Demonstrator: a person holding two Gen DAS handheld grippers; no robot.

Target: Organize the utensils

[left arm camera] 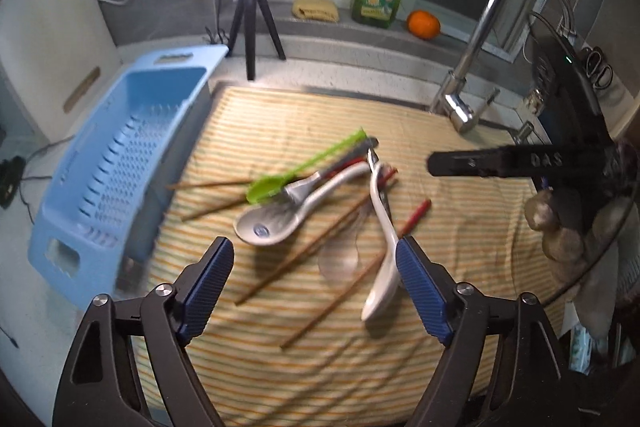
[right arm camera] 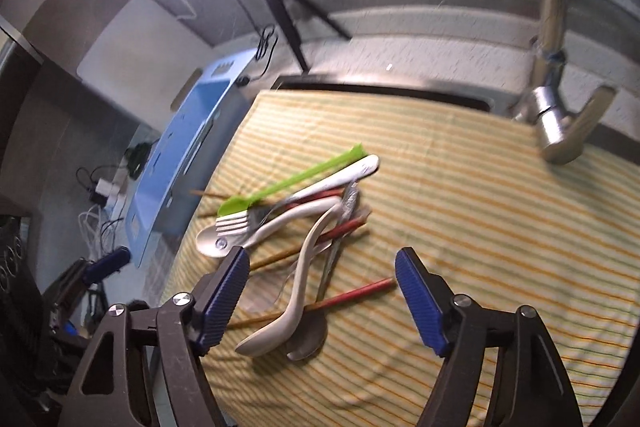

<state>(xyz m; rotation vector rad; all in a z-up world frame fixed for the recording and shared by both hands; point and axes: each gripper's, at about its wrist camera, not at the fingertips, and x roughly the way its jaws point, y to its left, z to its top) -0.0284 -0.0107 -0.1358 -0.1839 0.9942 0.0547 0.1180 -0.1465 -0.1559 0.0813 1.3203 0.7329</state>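
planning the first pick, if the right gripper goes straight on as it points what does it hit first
Probably the white ceramic spoon lying between the open right gripper's fingers, crossed over a red-tipped wooden chopstick; depth is unclear.

The cloth (left arm camera: 460,211) is showing a woven, matt, striped weave, slightly rippled. The basket (left arm camera: 100,187) is looking like smooth pale-blue plastic, perforated. Two white spoons (left arm camera: 266,223) are gleaming like glazed ceramic; the green spoon (left arm camera: 276,183) is looking like glossy plastic. The fork (right arm camera: 232,223) and the metal spoon (right arm camera: 308,343) are shining dully as steel. The chopsticks (left arm camera: 304,255) are appearing as matt brown wood, some red-tipped. The faucet (left arm camera: 480,39) is glinting as polished chrome. The pads (left arm camera: 208,283) are showing ribbed blue rubber on matt black arms.
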